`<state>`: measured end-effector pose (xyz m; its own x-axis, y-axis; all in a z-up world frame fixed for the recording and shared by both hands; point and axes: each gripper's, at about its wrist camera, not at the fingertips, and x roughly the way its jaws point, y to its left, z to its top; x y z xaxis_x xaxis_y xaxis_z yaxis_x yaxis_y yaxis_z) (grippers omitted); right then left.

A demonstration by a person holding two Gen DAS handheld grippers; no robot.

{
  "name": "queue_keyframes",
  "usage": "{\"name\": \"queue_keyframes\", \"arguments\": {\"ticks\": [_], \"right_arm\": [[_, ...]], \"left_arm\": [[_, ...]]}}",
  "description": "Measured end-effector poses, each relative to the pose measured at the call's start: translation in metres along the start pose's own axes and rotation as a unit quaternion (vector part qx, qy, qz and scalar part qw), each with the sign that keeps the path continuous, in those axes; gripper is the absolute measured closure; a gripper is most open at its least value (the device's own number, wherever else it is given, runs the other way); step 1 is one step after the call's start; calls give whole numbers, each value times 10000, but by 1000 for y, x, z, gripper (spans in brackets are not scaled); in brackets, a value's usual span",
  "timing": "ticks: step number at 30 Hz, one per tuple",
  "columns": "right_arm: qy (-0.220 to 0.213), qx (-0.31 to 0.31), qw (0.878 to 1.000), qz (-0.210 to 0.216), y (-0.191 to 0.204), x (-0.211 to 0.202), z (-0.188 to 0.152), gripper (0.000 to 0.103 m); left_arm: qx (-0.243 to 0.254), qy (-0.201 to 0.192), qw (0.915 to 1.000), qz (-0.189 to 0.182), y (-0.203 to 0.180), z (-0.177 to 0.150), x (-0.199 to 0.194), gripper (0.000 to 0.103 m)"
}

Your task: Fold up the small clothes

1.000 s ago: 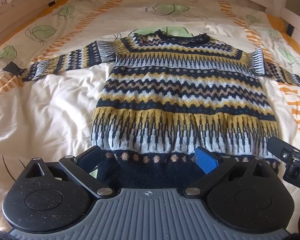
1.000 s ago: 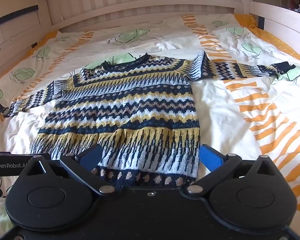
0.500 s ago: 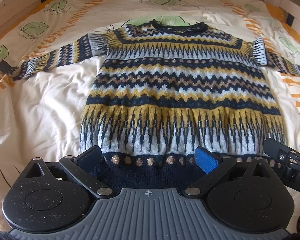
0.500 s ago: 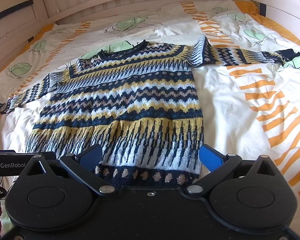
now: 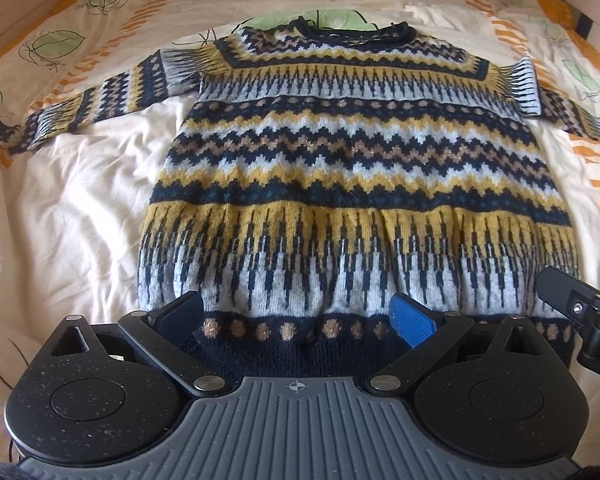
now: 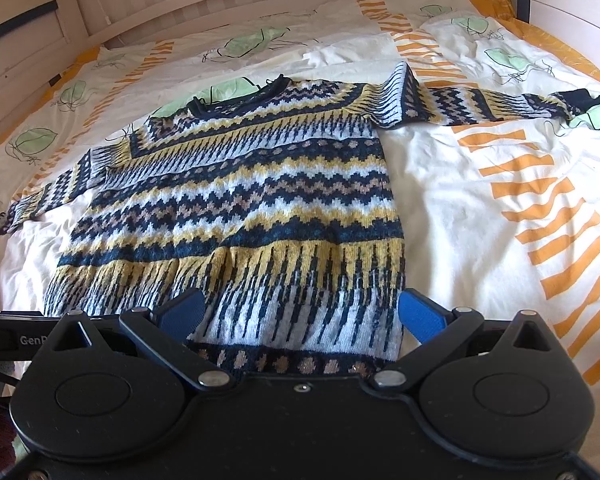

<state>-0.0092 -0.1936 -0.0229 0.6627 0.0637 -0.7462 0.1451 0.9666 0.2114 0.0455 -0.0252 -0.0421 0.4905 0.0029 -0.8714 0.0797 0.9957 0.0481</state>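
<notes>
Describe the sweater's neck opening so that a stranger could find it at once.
Look at the bed cover, where the patterned sweater lies flat with sleeves spread. At its far end, away from both claws, is the neck opening: a rolled plain dark rim over a green leaf print.

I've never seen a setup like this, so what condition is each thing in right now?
Sweater: spread flat, unfolded, sleeves stretched out sideways.
Left claw: open, over the dark hem, gripping nothing.
Right claw: open, at the hem's right corner, gripping nothing.
Bedcover: lightly wrinkled under the sweater.
</notes>
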Motion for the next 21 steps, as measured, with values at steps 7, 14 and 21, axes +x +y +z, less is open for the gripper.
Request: {"name": "queue_keyframes", "arguments": {"ticks": [7,14,21], "right_arm": [[103,-75,9999,-11,3,12,6,1],[201,-143,9997,-34,7,22,4,1],[170,-194,9996,-81,9,20,5,1]], "left_arm": [[0,-4,10000,-13,1,9,7,2],[-94,-85,9999,61,9,15,11,2],[-268,-246,9992,192,23,17,5,2]]}}
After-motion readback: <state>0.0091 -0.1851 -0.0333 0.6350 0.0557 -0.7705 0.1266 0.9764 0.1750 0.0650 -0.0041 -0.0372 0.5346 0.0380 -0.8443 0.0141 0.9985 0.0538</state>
